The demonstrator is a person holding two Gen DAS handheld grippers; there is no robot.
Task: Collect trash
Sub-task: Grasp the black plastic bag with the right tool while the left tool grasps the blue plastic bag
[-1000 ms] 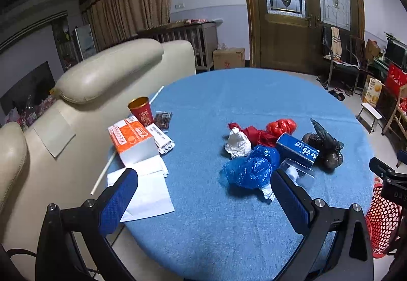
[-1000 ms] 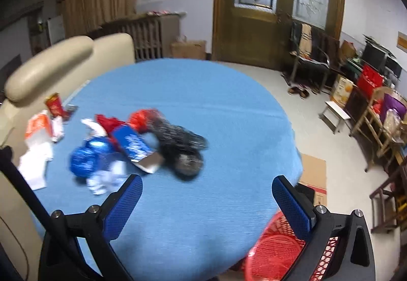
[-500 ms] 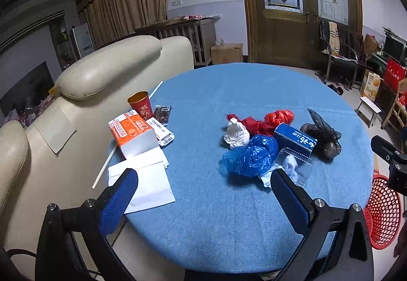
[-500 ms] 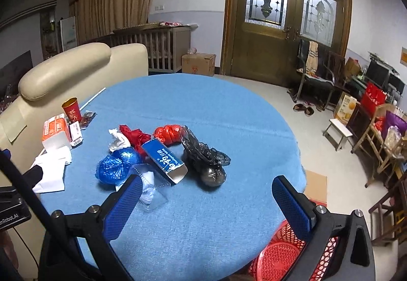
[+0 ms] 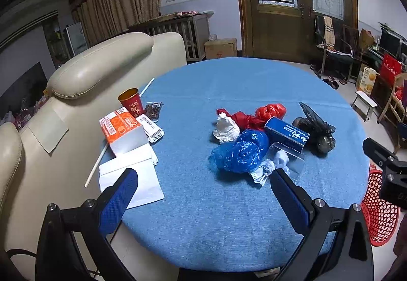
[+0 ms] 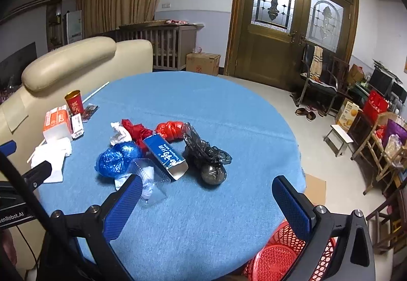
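Note:
A pile of trash lies mid-table on the blue cloth: a blue plastic bag (image 5: 239, 152) (image 6: 115, 159), a blue carton (image 5: 286, 133) (image 6: 165, 157), a black bag (image 5: 318, 129) (image 6: 207, 156), red bags (image 5: 269, 112) (image 6: 169, 129), crumpled white tissue (image 5: 226, 127) and a clear plastic wrapper (image 6: 150, 179). A red mesh basket (image 5: 379, 209) (image 6: 274, 255) stands on the floor by the table's right edge. My left gripper (image 5: 203, 194) is open and empty, short of the pile. My right gripper (image 6: 206, 201) is open and empty, above the table's near edge.
At the table's left are an orange-and-white carton (image 5: 122, 131), a red cup (image 5: 131, 103), white papers (image 5: 134, 174) and a straw. A cream sofa (image 5: 96, 72) presses against the left side. Chairs, boxes and a stool (image 6: 339, 137) crowd the right of the room.
Both grippers have pulled back and up a little, so more of the table shows. The right view has swung left towards the pile. Nothing on the table has moved.

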